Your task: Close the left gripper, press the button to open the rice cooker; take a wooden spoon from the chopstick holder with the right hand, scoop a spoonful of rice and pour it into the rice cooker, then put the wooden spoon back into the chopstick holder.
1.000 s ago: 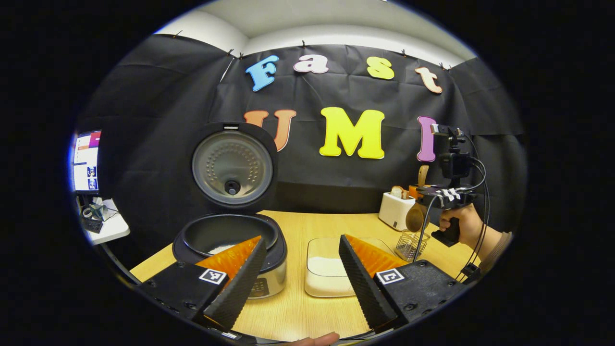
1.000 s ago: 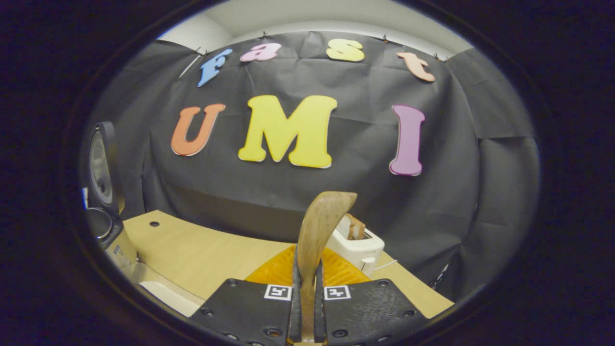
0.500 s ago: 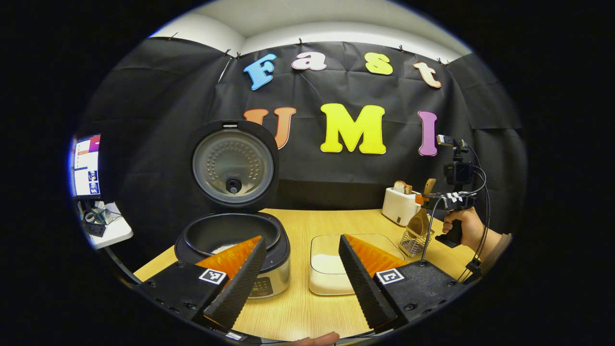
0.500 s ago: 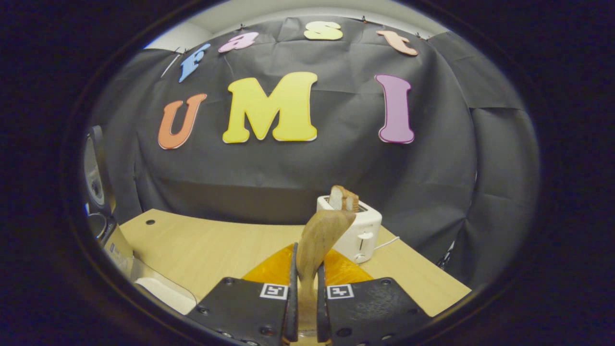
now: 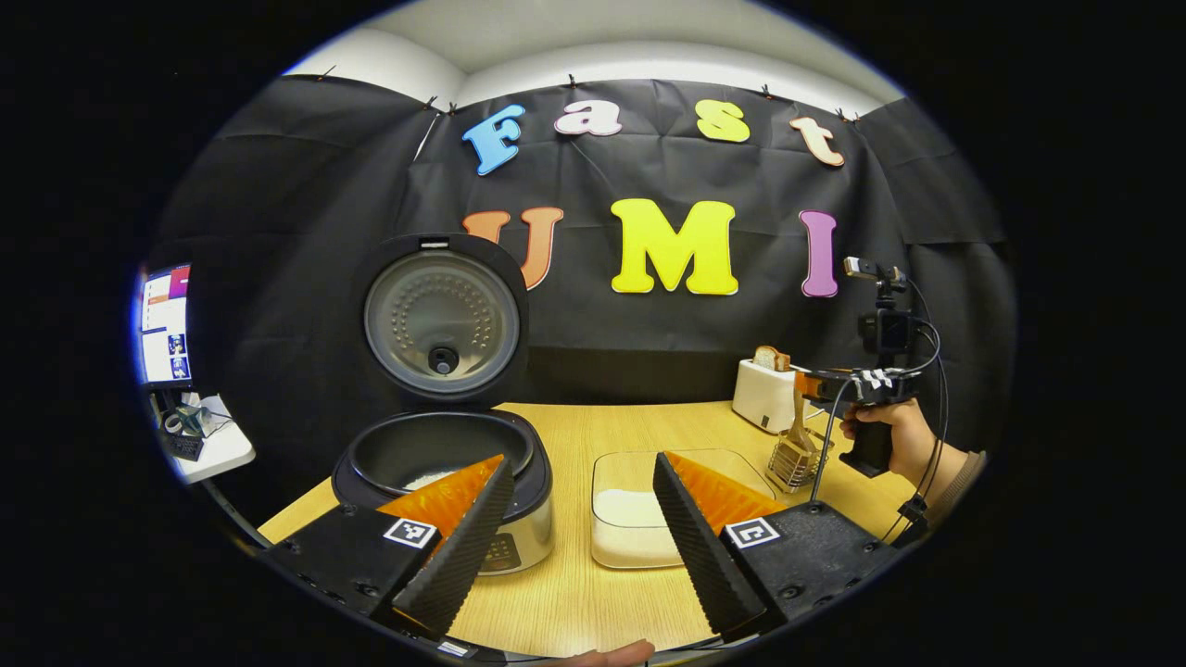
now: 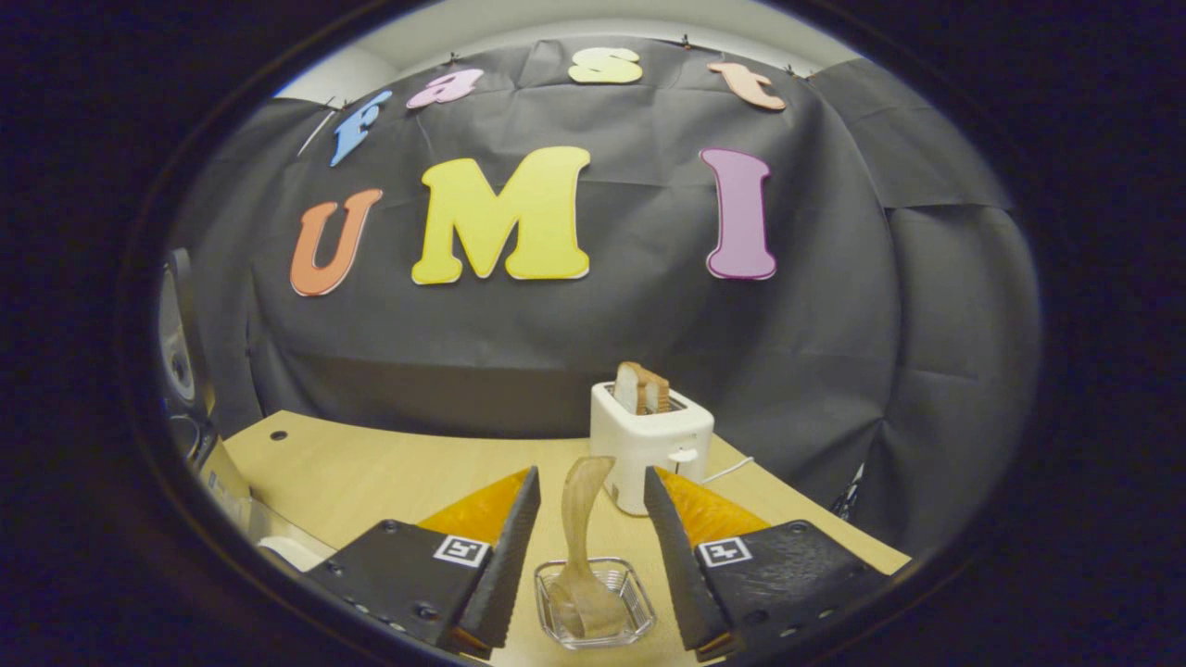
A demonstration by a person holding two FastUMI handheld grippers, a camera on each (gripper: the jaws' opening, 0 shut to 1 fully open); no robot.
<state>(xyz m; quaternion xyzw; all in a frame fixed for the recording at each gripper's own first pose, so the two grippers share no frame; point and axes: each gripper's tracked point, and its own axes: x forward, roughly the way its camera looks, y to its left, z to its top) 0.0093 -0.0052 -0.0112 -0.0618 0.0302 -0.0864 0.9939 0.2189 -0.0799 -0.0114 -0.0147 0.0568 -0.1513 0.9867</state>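
The counter (image 5: 574,593) stretches out ahead of both pairs of fingers. On it, beyond the left gripper (image 5: 579,519), the rice cooker (image 5: 443,463) stands with its lid up and some rice in the pot, just past the left-hand finger. Beside it, between those widely spread, empty fingers, is the rice tray (image 5: 635,509). Further off sits a toaster (image 6: 651,445), straight ahead of the right gripper (image 6: 584,547). Its fingers are spread wide too, touching nothing. The chopstick holder (image 6: 593,607) sits right between them, and the wooden spoon (image 6: 582,547) stands in it, bowl down, handle leaning free. That looks like the final step done: spoon returned. The next move, I'd judge, is simply drawing the right gripper straight back without clipping the handle.
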